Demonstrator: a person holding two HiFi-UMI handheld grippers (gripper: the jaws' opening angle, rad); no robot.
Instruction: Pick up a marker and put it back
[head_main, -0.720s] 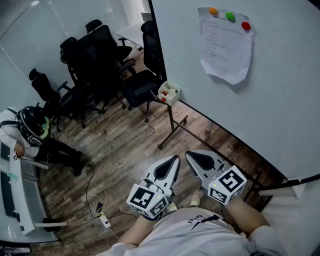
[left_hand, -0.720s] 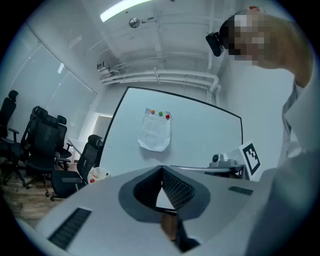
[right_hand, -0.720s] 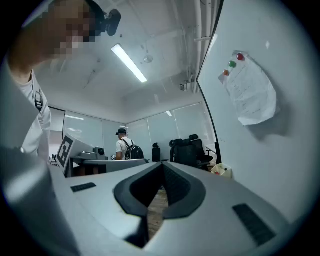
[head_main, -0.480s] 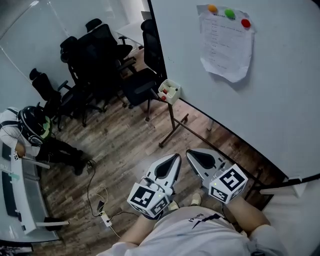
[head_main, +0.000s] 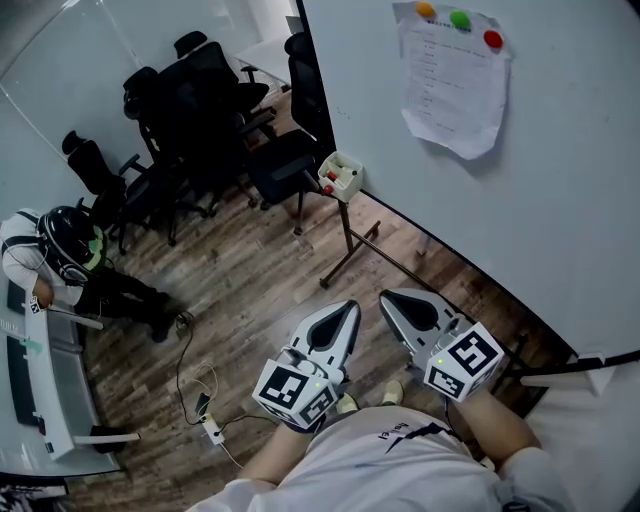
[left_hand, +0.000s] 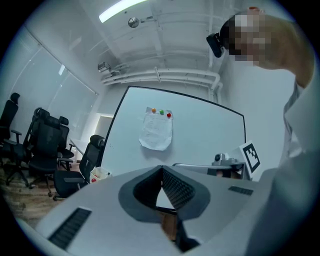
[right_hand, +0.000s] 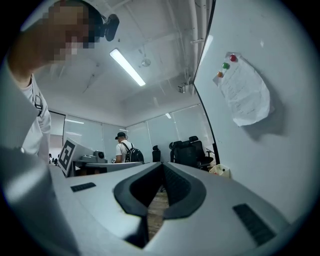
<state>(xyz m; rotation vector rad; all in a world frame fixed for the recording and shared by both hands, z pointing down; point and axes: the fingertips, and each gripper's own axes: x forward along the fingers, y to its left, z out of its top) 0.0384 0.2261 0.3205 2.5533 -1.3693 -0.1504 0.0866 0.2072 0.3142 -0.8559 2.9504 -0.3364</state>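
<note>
A wood-plank floor (head_main: 250, 290) runs under a whiteboard (head_main: 560, 200) on a metal stand, with a cluster of black chairs (head_main: 200, 110) behind its left end. A paper (head_main: 450, 85) hangs on the board under three magnets, orange (head_main: 426, 9), green (head_main: 460, 19) and red (head_main: 493, 39); its print is too small to read. At the board's lower left corner a small white box (head_main: 340, 176) holds the markers (head_main: 330, 180), of which only red parts show clearly. No label can be read on the box.

The left gripper (head_main: 350, 308) and the right gripper (head_main: 388, 298) are held side by side close to the person's body, well apart from the box, both pointing towards the board's stand. Each gripper's own view shows its jaws closed tip to tip with nothing between them. Their cubes carry black-and-white square patterns, not letters.

At the far left another person (head_main: 60, 250) in a dark cap sits at a desk. A power strip (head_main: 210, 438) with its cable lies on the floor near the left gripper.
</note>
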